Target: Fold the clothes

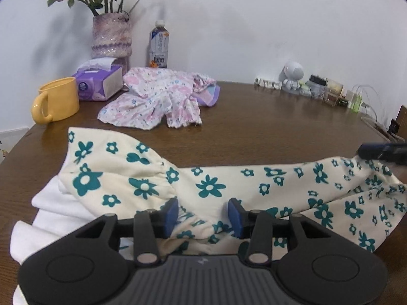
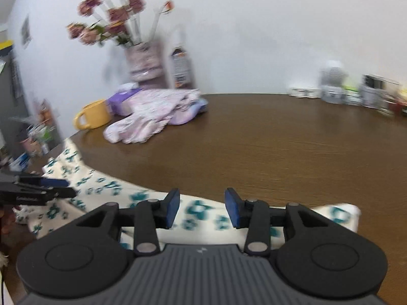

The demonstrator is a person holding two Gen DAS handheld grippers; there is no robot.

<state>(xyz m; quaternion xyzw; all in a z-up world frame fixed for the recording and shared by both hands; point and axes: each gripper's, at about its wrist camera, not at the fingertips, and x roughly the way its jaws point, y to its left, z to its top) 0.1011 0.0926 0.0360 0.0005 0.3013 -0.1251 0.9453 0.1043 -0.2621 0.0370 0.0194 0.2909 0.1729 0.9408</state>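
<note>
Two tools, my left tool (image 1: 203, 214) and right tool (image 2: 202, 209), hang with fingers apart, gripping nothing, over the cream teal-flowered cotton garment (image 1: 208, 185) stretched lengthwise from 9 to 3 o'clock along the brown wooden tabletop (image 1: 267, 127), likely ready for creasing.

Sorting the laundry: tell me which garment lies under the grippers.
The cream garment with teal flowers, spread at the near edge beneath both open grippers; the pink floral garment lies crumpled farther back.
</note>
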